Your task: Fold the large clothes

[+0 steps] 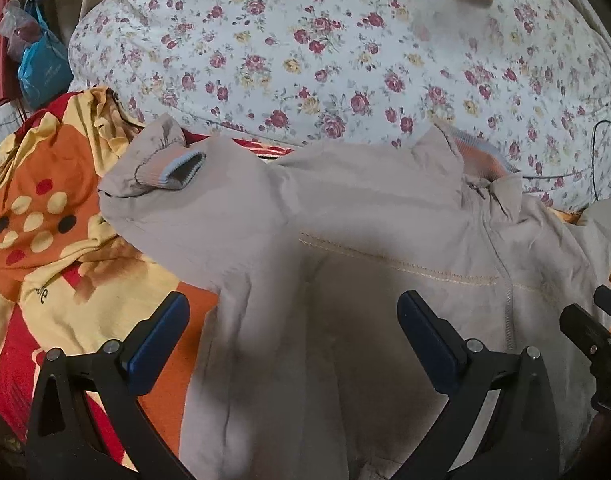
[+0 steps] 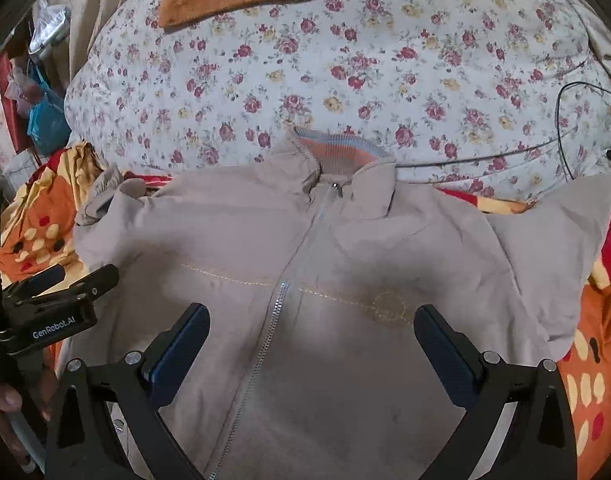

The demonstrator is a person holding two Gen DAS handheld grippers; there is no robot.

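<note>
A beige zip-front jacket [image 2: 305, 264] lies front-up and spread flat, its collar [image 2: 337, 156] toward twelve o'clock, lined with orange and pale blue ribbing. The zipper [image 2: 281, 292] is closed up to the collar and runs down toward six o'clock. One sleeve [image 1: 193, 208] is folded at ten o'clock, its ribbed cuff [image 1: 177, 170] showing; the other spreads toward three o'clock.

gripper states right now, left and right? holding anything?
Left gripper: open, holding nothing, above the beige zip-up jacket.
Right gripper: open, holding nothing, above the same jacket beside its zipper.
</note>
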